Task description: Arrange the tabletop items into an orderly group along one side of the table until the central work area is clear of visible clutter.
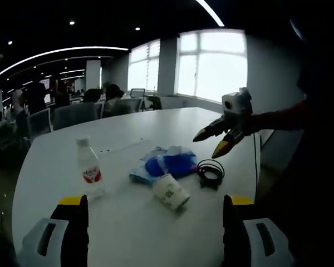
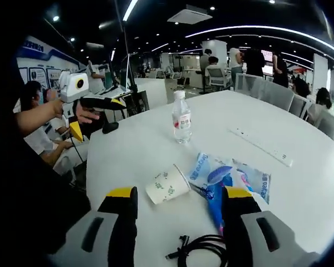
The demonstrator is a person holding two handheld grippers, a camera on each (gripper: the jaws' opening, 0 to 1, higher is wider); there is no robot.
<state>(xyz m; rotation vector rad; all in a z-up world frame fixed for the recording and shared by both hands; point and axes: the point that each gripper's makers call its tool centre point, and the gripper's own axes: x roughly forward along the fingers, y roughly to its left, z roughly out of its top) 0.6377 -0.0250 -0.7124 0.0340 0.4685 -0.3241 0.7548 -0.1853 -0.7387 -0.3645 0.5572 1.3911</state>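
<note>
Both tools are spread and hold nothing above the white surface (image 1: 133, 222). In the left gripper view, mid-frame: a water bottle (image 1: 88, 166) upright, a tipped paper cup (image 1: 170, 191), blue packets (image 1: 166, 164), a black cable coil (image 1: 210, 172); the right tool (image 1: 221, 136) hovers at upper right

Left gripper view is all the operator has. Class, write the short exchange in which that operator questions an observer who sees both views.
Operator: Where is my left tool relative to the table?
Observer: In the right gripper view, a hand holds the left tool off the table's edge, jaws apart, over no item.
Operator: Is the right tool lined up on anything?
Observer: Its own view shows the black cable lying on the table between the right tool's open jaws.
</note>
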